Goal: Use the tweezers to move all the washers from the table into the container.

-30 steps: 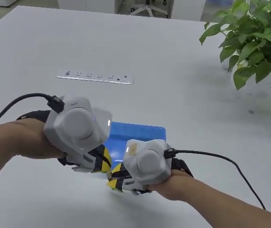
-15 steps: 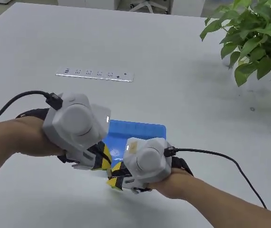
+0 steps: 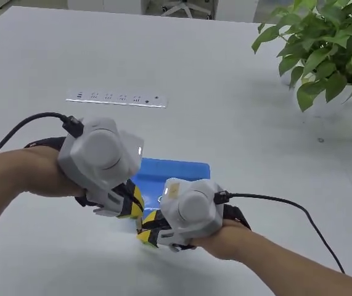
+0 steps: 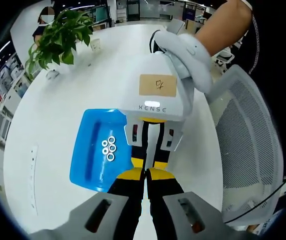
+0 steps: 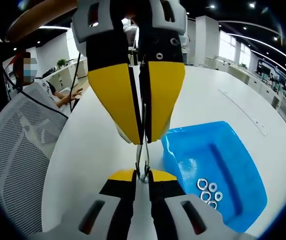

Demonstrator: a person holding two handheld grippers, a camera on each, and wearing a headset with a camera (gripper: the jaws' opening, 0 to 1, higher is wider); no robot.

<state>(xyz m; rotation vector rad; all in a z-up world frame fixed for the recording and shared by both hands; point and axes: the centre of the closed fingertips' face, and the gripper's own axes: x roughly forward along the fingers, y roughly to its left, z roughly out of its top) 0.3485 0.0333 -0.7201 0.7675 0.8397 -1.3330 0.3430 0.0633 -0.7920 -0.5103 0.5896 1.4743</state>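
While both grippers meet tip to tip above the table | left gripper: jaws clamped on tweezers | right gripper: jaws closed on the tweezers' far end | washers: clustered inside blue container, just beside the grippers.

**Tabletop**: white, matte, broad, running to the far edge at 12 o'clock.

Lying directly on it:
- **Blue container**: shallow rectangular tray at centre, flat on the surface, its near edge hidden.
- **Socket strip**: long, narrow and white, at 11 o'clock from the container and well apart from it.
- **Plant**: green foliage at 2 o'clock, by the far right edge.
- **Dark speck**: small, at 3 o'clock, below the plant.
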